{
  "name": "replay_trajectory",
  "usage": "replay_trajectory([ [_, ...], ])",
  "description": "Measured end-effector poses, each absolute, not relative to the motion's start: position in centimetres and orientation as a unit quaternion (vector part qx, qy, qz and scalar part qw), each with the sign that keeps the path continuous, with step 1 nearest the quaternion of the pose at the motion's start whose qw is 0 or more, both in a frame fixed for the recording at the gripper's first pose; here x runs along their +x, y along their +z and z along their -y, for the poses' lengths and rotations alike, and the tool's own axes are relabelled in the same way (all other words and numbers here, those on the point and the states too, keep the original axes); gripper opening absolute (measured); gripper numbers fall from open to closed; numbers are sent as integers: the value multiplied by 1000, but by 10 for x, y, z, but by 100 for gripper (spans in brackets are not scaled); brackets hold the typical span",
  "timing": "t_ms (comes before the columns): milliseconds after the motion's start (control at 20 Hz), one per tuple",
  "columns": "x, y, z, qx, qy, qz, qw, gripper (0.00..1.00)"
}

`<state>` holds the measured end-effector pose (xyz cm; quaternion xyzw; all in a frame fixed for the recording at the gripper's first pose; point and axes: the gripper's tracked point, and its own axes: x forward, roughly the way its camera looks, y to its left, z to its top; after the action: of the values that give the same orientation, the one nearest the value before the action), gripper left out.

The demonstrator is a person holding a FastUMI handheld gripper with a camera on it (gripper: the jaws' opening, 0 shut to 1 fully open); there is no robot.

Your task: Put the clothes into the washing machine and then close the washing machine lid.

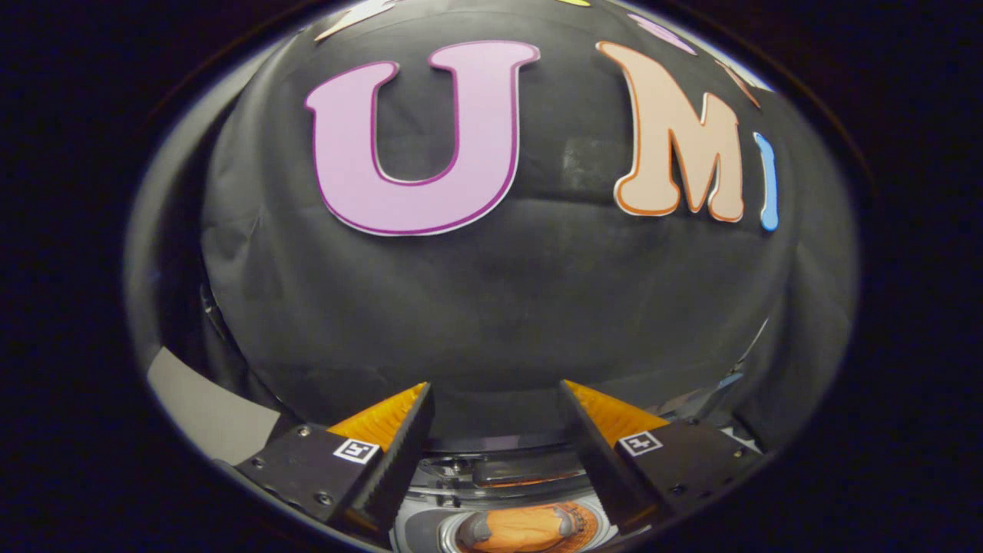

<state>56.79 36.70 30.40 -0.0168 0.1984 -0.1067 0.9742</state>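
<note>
Fingers (399,453) of the gripper (498,399) sit nearest the camera, spread wide apart w/ nothing between them, not touching anything; each carries a small square marker tag on its block. Taking the washing machine (507,503) as landmark: it lies low between the fingers and a bit below them, seen from above, w/ its round opening facing up. Clothes (522,528), an orange garment w/ grey parts at both ends, sit inside that opening, i.e. in the drum, ringed by the pale rim. Just behind the opening, on the far side of the machine top, there's a clear curved piece w/ a dark bar (526,468), prob. the lid or its hinge area, but can't tell for sure if lid is up or down from this angle. Beyond the machine the booth's black cloth wall (491,307) rises, wrinkled, taking up most of the view ahead of the fingertips. Left of the machine, past the left finger, a flat grey panel (207,411) shows against the cloth. Right of the machine, past the right finger, bits of a metal frame (729,380) peek out at the cloth's lower edge.
</note>
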Motion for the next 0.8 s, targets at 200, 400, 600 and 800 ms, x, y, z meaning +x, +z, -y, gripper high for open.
replay_trajectory([
  [200, 566, 305, -367, -27, -102, -193, 976, 95],
  [400, 563, 304, -368, -21, -92, -197, 976, 96],
  [600, 551, 307, -370, -21, -89, -190, 977, 96],
  [800, 530, 308, -373, -22, -84, -179, 980, 96],
])
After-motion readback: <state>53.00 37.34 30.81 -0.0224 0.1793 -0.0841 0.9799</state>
